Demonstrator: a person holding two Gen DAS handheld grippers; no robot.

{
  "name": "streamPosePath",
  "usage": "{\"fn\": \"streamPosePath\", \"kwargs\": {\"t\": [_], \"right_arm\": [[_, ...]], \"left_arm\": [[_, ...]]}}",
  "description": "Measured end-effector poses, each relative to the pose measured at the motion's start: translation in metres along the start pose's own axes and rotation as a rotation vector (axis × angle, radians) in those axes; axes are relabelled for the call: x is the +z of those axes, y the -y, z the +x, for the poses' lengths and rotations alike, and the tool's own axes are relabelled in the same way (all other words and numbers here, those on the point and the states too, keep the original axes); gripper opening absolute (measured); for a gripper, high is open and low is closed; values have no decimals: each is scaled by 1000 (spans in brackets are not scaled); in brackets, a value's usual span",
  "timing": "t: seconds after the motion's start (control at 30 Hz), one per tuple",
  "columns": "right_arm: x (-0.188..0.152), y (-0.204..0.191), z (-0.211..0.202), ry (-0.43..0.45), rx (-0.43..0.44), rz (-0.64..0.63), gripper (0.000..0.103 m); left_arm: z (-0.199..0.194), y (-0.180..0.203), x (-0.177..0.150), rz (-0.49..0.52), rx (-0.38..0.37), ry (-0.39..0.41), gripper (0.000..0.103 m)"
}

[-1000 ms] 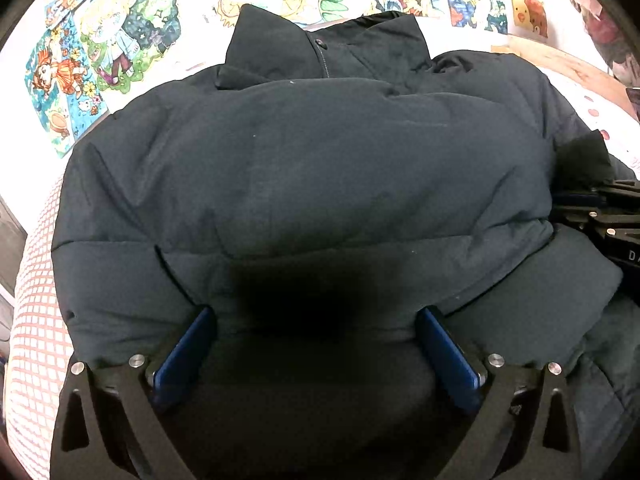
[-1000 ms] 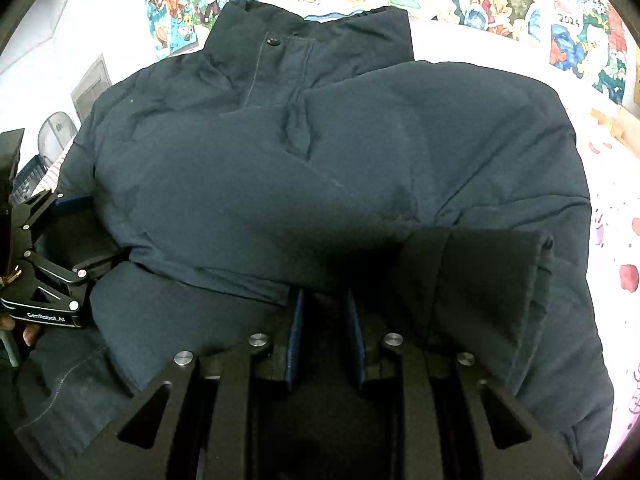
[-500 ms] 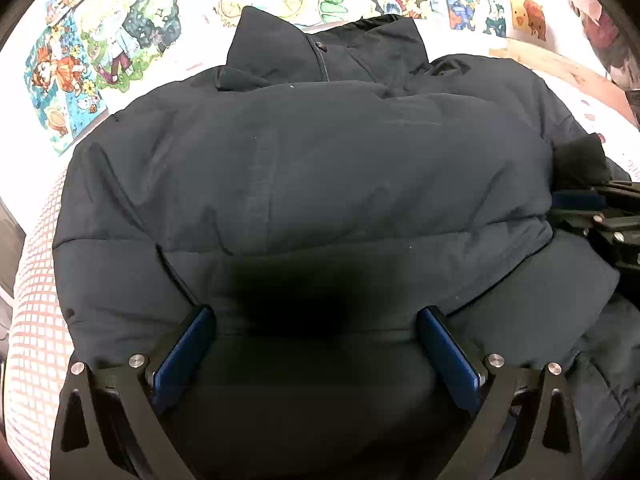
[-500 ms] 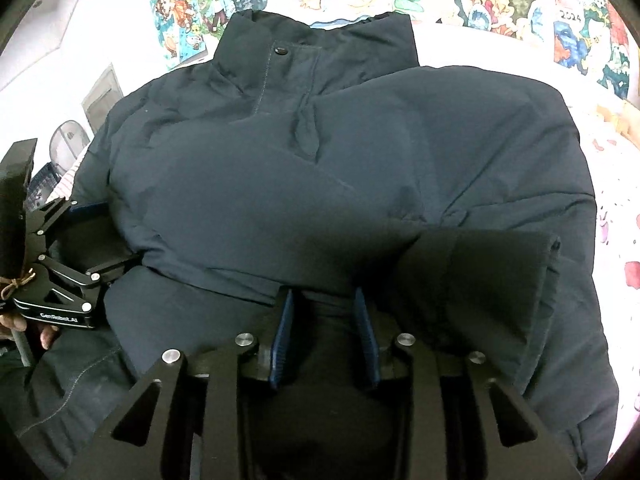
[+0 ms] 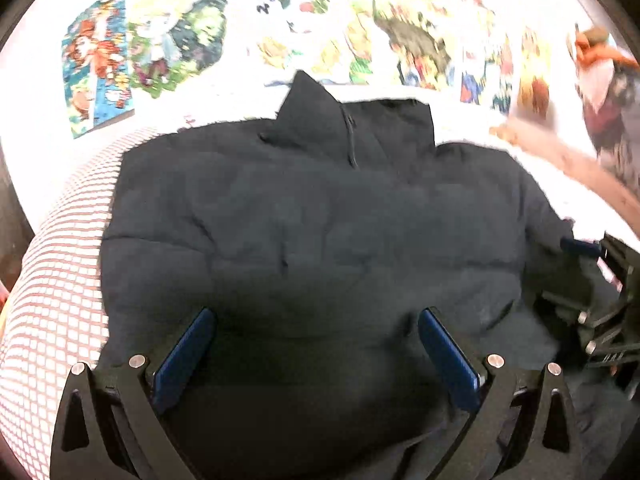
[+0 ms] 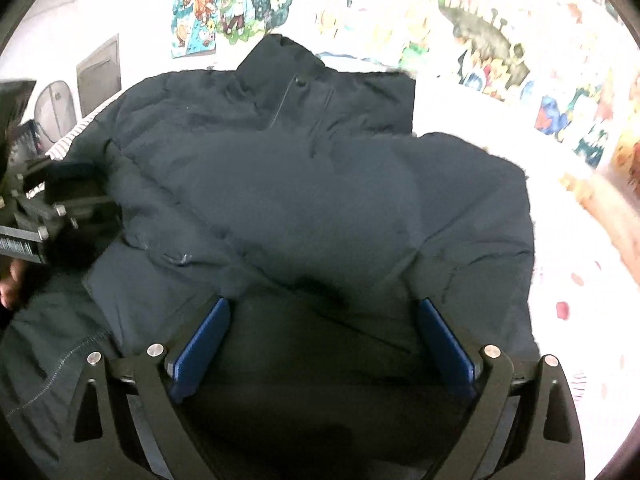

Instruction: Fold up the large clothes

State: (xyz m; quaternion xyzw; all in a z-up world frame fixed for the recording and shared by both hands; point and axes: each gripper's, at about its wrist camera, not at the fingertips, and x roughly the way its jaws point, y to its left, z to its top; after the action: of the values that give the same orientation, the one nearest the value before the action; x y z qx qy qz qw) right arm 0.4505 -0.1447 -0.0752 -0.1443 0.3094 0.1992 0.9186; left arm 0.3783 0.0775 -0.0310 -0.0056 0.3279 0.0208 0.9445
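A dark navy puffer jacket [image 5: 320, 240] lies on the bed with its collar [image 5: 352, 128] at the far side and a folded-over layer across its body. In the left wrist view my left gripper [image 5: 316, 314] hovers over the near hem, open wide, with only cloth below its blue pads [image 5: 188, 356]. My right gripper [image 6: 322, 308] also hangs over the near hem of the jacket [image 6: 320, 200]. Its jaws are opening, and the pads [image 6: 444, 344] stand apart from the fabric. Each view shows the other gripper at its edge: the right one [image 5: 600, 308] and the left one [image 6: 40, 216].
A red-and-white checked sheet [image 5: 52, 300] covers the bed at the left. Colourful cartoon posters [image 5: 140, 52] line the white wall behind. A wooden edge [image 5: 580, 168] runs at the right. A person's fingers [image 6: 10, 284] hold the left gripper.
The right gripper's jaws went from shut on a fold of the jacket to wide apart, letting it go. Both grippers drew back and up from the jacket. The left stayed open.
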Motion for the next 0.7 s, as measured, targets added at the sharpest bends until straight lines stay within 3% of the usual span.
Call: {"fn": "streamPosePath", "kwargs": {"t": [0.17,0.3,0.47,0.7], "right_arm": [[5,-6,-16,47,-75,-60,94],[10,-8,-23,67,-92,-74,94],[18,-4,-30,89,-109,-70,95],[33,12,-44,134,-118,2,95]], "left_arm": [[-13,-19,12,-107,-38,47,103],[-12,-27,19,-176,-19,14,103],[-16,-21,24,-144,87,39,103],[-34,-17,31,-95,146,73,103]]}}
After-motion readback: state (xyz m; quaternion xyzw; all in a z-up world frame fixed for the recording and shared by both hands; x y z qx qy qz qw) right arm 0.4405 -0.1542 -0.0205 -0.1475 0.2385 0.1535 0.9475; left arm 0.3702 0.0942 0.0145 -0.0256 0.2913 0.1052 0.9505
